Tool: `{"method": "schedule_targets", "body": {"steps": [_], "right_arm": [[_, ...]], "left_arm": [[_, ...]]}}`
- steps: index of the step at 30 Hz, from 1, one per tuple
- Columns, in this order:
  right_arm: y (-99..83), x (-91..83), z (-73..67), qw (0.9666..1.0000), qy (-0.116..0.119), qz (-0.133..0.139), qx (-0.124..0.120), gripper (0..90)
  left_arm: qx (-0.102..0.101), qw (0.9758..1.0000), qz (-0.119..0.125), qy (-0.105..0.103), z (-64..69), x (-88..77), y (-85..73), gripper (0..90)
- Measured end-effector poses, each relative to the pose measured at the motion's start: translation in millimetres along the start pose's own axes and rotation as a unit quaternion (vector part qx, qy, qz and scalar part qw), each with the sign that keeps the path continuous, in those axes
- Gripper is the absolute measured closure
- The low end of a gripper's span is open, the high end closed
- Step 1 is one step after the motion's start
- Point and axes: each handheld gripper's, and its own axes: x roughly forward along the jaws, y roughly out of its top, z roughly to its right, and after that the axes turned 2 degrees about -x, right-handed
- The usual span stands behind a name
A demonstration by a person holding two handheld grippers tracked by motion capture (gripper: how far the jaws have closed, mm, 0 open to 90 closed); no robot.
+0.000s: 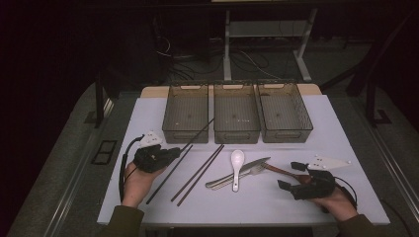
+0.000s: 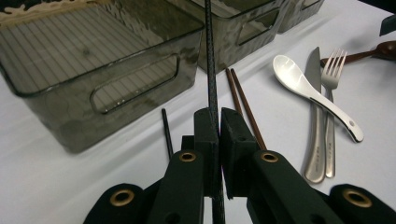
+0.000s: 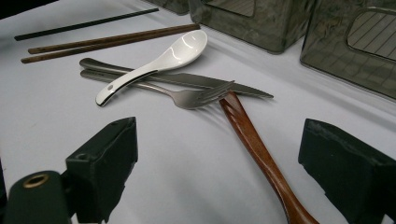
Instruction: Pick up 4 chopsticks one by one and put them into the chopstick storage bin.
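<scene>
My left gripper (image 1: 174, 151) (image 2: 219, 115) is shut on a black chopstick (image 1: 200, 131) (image 2: 211, 70). The stick slants up and away, and its far end reaches the front of the left bin (image 1: 185, 114) (image 2: 93, 60). A second black chopstick (image 1: 165, 180) (image 2: 166, 130) lies on the table beside that gripper. My right gripper (image 1: 290, 175) (image 3: 222, 140) stands open low over the table, its jaws on either side of a wooden spoon's handle (image 3: 252, 135) (image 1: 281, 171) without touching it.
Two brown chopsticks (image 1: 197, 175) (image 3: 107, 42) lie mid-table. A white spoon (image 1: 237, 160) (image 3: 159, 60) rests across a knife (image 3: 196, 80) and a fork (image 3: 187, 98). Three smoky bins stand in a row at the back, with the middle bin (image 1: 236, 114) and right bin (image 1: 285, 112).
</scene>
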Motion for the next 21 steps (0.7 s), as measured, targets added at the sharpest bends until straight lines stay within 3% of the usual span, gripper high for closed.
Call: {"method": "schedule_targets", "body": {"steps": [21], "right_arm": [[-0.3,-0.8,1.9,1.0,-0.001,0.0,0.004,11.5]], "left_arm": [[0.0,0.9998,0.017,-0.003,-13.5,21.7,29.9,84.7]]}}
